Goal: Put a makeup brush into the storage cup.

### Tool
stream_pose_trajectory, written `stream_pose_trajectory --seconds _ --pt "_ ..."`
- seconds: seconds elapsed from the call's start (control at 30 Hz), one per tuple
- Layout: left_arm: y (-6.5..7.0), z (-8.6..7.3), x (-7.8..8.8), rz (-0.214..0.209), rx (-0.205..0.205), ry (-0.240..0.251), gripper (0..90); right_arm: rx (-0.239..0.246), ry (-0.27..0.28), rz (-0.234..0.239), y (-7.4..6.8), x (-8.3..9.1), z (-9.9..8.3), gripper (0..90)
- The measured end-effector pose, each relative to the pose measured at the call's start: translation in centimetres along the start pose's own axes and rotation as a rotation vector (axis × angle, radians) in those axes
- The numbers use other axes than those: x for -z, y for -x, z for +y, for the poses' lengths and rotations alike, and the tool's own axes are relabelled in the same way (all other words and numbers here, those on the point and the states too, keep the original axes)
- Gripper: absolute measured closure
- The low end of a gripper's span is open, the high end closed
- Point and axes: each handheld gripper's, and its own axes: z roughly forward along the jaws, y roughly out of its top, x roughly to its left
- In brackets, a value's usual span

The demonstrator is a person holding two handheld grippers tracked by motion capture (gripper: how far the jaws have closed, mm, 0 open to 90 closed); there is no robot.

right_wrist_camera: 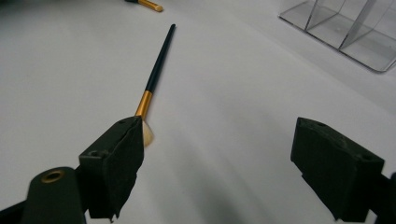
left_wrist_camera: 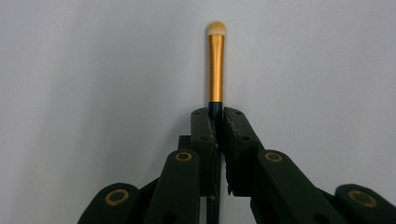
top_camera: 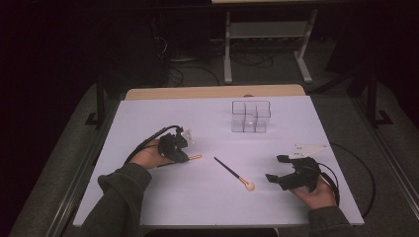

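Clamping our left gripper (left_wrist_camera: 215,126) on the small brush (left_wrist_camera: 215,65), we pinch its dark handle just behind the gold ferrule, low over the white table (top_camera: 163,197). Our right gripper (top_camera: 280,169) waits with jaws wide apart, near the larger brush (top_camera: 233,173) lying loose. We should lift straight and keep the handle from pivoting. Farther back, the clear organizer (top_camera: 250,116) stands with its compartments empty.
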Motion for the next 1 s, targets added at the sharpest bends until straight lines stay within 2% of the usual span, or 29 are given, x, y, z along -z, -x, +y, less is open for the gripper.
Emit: stream_pose_trajectory --seconds 0.3,0.47,0.77,0.8,1.0 --pt "-0.3 -0.3 0.4 0.004 0.029 0.004 83.2 0.002 0.003 -0.001 0.1 0.0 0.0 16.4" --pt "-0.1 -0.3 1.0 0.003 0.044 0.038 83.2 0.000 -0.002 0.002 0.0 0.0 0.0 16.3" --pt "0.3 -0.4 2.2 -0.006 0.043 0.072 83.2 0.006 -0.005 0.002 -0.1 -0.1 0.0 16.4" --pt "0.3 -0.4 2.4 -0.010 0.053 0.082 83.3 0.005 -0.005 0.002 -0.1 -0.1 0.0 16.4" --pt "0.4 -0.4 2.8 -0.014 0.059 0.093 83.3 0.002 -0.006 0.000 -0.1 -0.1 0.1 16.4"
